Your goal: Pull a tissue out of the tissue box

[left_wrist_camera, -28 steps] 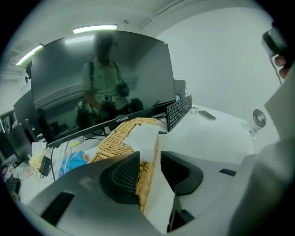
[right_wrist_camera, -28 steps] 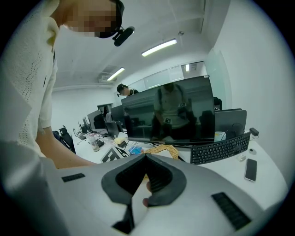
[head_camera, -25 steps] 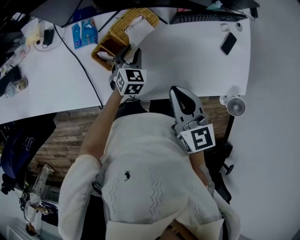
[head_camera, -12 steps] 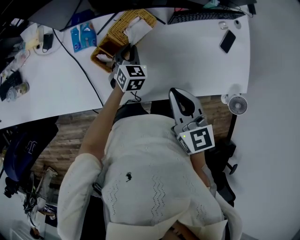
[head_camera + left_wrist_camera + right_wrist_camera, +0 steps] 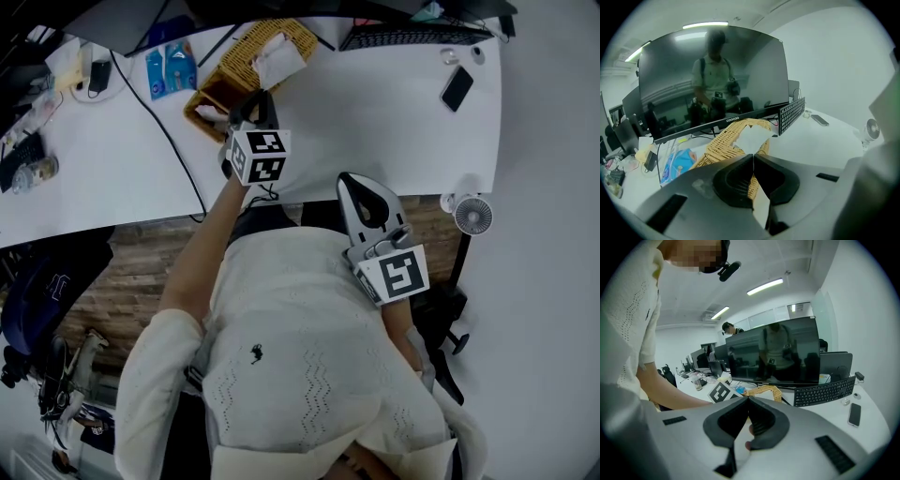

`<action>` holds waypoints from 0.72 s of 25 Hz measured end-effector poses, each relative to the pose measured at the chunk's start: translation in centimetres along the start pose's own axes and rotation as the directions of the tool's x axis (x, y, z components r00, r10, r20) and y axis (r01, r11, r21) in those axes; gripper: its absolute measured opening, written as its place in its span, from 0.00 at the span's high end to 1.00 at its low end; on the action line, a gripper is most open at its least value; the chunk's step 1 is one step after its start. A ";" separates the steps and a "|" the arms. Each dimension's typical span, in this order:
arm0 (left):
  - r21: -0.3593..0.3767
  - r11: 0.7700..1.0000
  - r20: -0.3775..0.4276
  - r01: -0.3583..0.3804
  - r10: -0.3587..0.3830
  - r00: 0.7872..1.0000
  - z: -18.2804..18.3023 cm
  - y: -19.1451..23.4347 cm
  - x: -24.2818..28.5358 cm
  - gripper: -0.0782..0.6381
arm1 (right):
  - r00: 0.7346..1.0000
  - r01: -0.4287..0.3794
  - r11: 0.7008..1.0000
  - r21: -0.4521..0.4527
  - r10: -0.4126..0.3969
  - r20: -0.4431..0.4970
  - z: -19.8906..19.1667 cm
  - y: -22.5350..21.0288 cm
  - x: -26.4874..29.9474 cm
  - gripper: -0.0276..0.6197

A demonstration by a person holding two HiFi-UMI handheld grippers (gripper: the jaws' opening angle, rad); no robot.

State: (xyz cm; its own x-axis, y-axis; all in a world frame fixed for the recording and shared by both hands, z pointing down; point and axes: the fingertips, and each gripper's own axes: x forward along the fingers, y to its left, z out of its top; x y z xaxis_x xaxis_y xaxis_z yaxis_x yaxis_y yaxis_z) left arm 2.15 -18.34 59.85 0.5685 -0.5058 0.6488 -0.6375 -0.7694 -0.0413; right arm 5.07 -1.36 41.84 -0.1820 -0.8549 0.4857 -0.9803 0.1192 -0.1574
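Left gripper (image 5: pixel 753 157) newly closed, tissue (image 5: pixel 752 137) half-hidden

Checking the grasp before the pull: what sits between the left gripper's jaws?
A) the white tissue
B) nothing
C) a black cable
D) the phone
A: the left gripper has just closed its jaws on the white tissue standing out of the wicker tissue box.

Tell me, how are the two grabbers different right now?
The left gripper reaches out over the white table to the wicker tissue box. The right gripper hangs back at the table's near edge. The left gripper's jaws have just been closing and seem to pinch the tissue; the right gripper's jaws hold nothing. Both have their jaws shut, and each carries a marker cube.
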 end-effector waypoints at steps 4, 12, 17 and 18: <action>-0.028 0.999 0.004 -0.020 0.020 1.000 0.0 0.4 -0.3 0.87 | 1.000 -0.018 1.000 -0.019 0.018 -0.004 0.0 0.2 0.1 0.96; -0.057 0.997 0.017 -0.049 0.050 0.999 0.4 0.5 -1.0 0.87 | 0.999 -0.052 0.997 -0.056 0.051 -0.013 0.1 0.3 -0.1 0.96; -0.069 0.995 0.015 -0.073 0.074 0.997 0.3 0.5 -1.4 0.87 | 0.997 -0.076 0.995 -0.071 0.075 -0.005 0.4 0.1 -0.1 0.96; -0.071 0.994 0.016 -0.077 0.079 0.997 0.4 0.5 -1.5 0.87 | 0.997 -0.080 0.994 -0.073 0.080 -0.003 0.5 0.0 -0.1 0.96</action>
State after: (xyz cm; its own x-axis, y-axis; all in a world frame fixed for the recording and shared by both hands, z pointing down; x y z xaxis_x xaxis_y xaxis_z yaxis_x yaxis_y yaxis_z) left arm 1.16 -18.14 58.61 0.5246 -0.5708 0.6317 -0.7150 -0.6982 -0.0371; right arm 5.11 -1.48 41.35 -0.2598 -0.8411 0.4745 -0.9656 0.2237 -0.1323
